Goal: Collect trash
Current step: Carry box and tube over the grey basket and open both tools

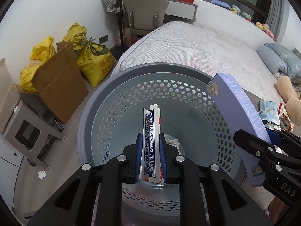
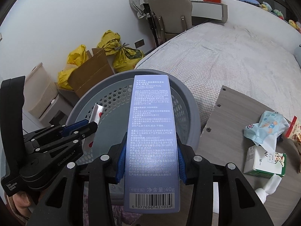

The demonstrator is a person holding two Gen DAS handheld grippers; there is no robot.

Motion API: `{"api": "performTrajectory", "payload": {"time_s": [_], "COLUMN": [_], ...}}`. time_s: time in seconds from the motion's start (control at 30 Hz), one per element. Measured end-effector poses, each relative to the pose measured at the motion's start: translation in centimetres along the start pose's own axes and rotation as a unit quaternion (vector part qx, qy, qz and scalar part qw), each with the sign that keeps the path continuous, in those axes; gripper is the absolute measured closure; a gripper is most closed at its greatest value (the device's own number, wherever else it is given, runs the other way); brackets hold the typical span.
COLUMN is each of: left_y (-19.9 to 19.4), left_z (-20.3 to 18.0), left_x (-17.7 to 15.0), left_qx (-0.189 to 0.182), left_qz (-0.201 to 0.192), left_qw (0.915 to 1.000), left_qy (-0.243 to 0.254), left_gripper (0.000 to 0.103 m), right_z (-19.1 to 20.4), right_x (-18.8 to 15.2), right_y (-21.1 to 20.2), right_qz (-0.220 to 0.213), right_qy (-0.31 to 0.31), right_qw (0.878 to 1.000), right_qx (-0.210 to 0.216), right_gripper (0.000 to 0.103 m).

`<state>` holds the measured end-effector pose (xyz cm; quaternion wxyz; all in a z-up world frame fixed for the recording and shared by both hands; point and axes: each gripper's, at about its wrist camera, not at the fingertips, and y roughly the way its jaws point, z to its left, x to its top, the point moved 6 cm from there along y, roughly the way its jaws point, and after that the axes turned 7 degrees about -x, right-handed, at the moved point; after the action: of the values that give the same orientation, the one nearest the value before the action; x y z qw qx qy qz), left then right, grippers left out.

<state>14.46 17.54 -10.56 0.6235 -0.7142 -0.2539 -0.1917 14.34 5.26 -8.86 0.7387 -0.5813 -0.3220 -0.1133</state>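
Observation:
My left gripper (image 1: 150,143) is shut on a flat white wrapper with a blue pattern (image 1: 149,131), held upright over the grey perforated bin (image 1: 105,101). My right gripper (image 2: 151,146) is shut on a long lilac toothpaste box (image 2: 150,122), held over the same bin (image 2: 188,101). The box (image 1: 242,105) and right gripper (image 1: 263,146) show at the right of the left wrist view. The left gripper (image 2: 90,128) and wrapper (image 2: 96,114) show at the left of the right wrist view. Crumpled paper (image 1: 173,142) lies in the bin bottom.
A wooden table (image 2: 235,113) right of the bin holds a blue wipes pack (image 2: 267,130), a green and white carton (image 2: 263,162), a white tube (image 2: 267,188) and a snack packet (image 2: 295,130). A bed (image 2: 225,56) lies behind. A cardboard box (image 1: 58,82), yellow sacks (image 1: 92,56) and a grey stool (image 1: 28,130) stand at left. A paper scrap (image 1: 41,174) lies on the floor.

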Motion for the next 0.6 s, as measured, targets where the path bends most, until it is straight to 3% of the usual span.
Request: {"api": "performTrajectory", "payload": {"time_s": [0.2, 0.3, 0.33, 0.37, 0.43, 0.6], "left_y": [0.15, 0.14, 0.07, 0.00, -0.33, -0.55], "left_z": [0.42, 0.55, 0.60, 0.65, 0.73, 0.97], "left_x": [0.19, 0.19, 0.19, 0.16, 0.22, 0.42], "left_qx": [-0.002, 0.002, 0.005, 0.007, 0.012, 0.019], "left_qz": [0.002, 0.002, 0.001, -0.001, -0.010, -0.014], "left_qw": [1.0000, 1.0000, 1.0000, 0.9999, 0.9998, 0.9997], "left_qy": [-0.008, -0.009, -0.009, -0.008, -0.008, -0.010], "left_gripper": [0.082, 0.072, 0.064, 0.049, 0.036, 0.036], "right_z": [-0.21, -0.32, -0.46, -0.55, -0.63, -0.72], "right_x": [0.17, 0.41, 0.43, 0.49, 0.56, 0.53], "right_y": [0.10, -0.21, -0.35, -0.49, -0.69, -0.65], "right_qz": [-0.001, -0.009, -0.012, -0.015, -0.019, -0.016], "right_qy": [0.000, 0.003, 0.004, 0.003, 0.003, 0.003], "right_qw": [1.000, 1.000, 1.000, 1.000, 1.000, 1.000], "right_qx": [-0.003, -0.006, -0.007, -0.009, -0.012, -0.013], "right_gripper": [0.060, 0.057, 0.052, 0.049, 0.048, 0.048]}}
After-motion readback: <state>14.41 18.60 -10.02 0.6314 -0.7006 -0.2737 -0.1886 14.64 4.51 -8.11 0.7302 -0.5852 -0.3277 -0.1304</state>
